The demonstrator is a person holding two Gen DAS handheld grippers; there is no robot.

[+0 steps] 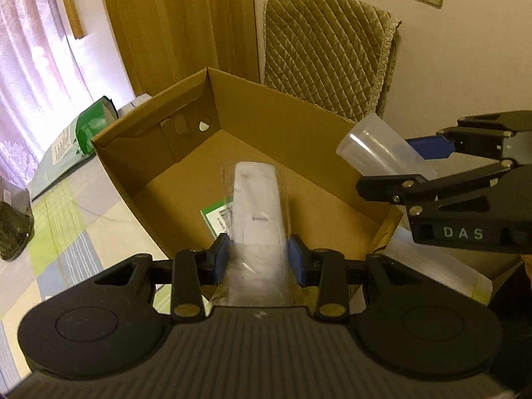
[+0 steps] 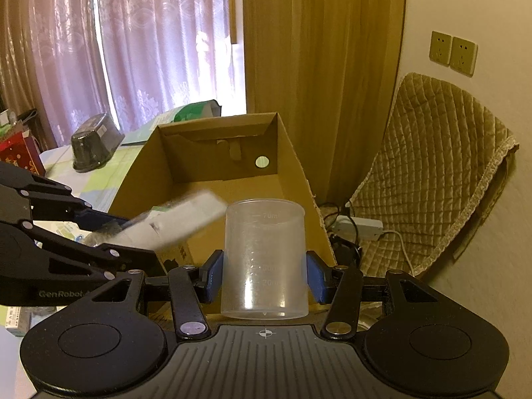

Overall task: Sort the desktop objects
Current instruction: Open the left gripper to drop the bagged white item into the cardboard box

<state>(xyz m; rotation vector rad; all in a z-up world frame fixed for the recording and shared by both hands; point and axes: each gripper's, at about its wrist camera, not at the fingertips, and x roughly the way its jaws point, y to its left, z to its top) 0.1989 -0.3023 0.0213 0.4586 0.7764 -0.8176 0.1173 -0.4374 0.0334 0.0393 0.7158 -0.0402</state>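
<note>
Over the open cardboard box (image 1: pixel 252 123), left gripper (image 1: pixel 258 255) clamps a wrapped white item (image 1: pixel 256 199), right gripper (image 2: pixel 265 277) clamps a measuring cup (image 2: pixel 264 259); neither dropped yet.

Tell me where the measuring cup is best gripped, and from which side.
Grip the measuring cup low on its wall, near the base, pads on opposite sides, as the right claw does. Its round, nearly straight wall offers parallel contact there; the open rim would probably flex more.

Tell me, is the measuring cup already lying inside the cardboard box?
No, the right gripper holds the measuring cup above the cardboard box.
</note>
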